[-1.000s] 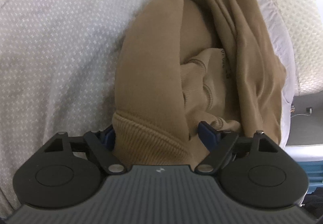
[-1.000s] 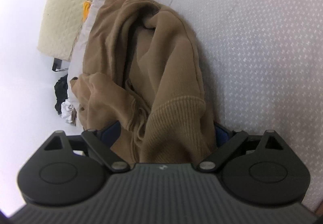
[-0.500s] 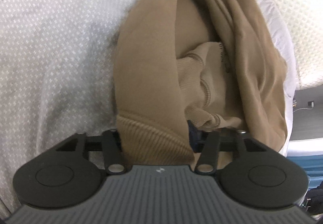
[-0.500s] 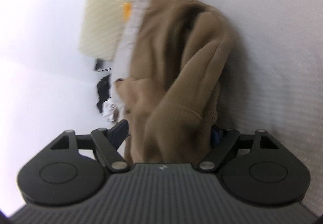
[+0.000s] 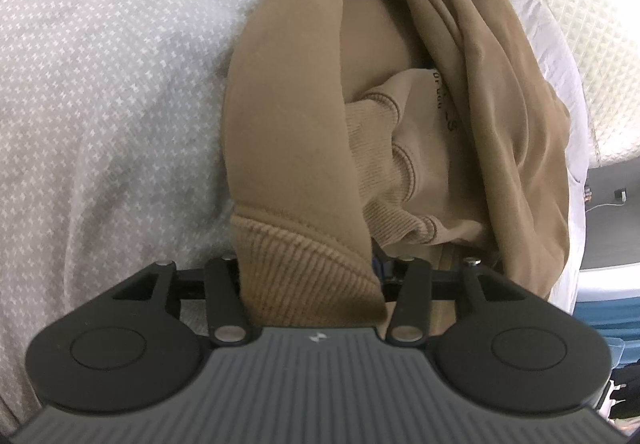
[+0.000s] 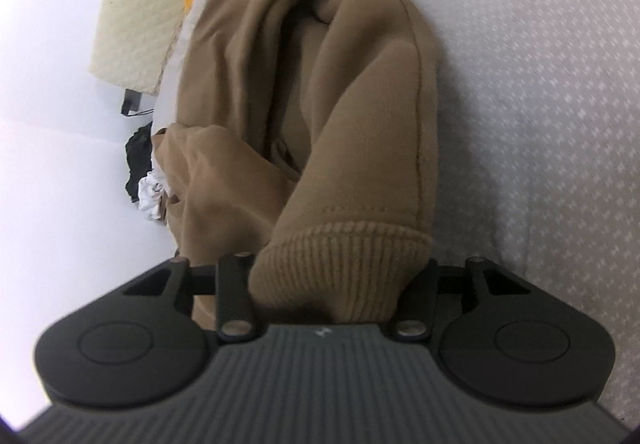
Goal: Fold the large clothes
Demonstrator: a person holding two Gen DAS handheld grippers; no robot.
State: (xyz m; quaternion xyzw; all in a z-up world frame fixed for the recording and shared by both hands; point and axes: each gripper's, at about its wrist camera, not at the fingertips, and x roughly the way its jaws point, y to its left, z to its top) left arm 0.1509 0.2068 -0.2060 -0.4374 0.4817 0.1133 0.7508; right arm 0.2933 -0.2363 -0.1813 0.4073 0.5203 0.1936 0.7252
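Observation:
A tan brown sweatshirt (image 5: 400, 92) lies bunched on a grey dotted bedspread (image 5: 100, 64). My left gripper (image 5: 310, 268) is shut on its ribbed cuff (image 5: 304, 276), which fills the space between the jaws and hides the fingertips. In the right wrist view the sweatshirt (image 6: 320, 92) hangs in folds, and my right gripper (image 6: 336, 272) is shut on another ribbed cuff (image 6: 340, 268). Both sleeves run away from the grippers to the crumpled body.
A cream quilted pillow (image 5: 580, 4) lies beyond the garment, also in the right wrist view (image 6: 140, 4). The bed edge runs beside the sweatshirt, with floor (image 5: 612, 224) beyond. Dark and white clothes (image 6: 144, 180) lie on the floor.
Both grippers have closed from open onto the ribbed cuffs. The right gripper swung and lifted its sleeve, so the garment hangs more steeply than a second ago.

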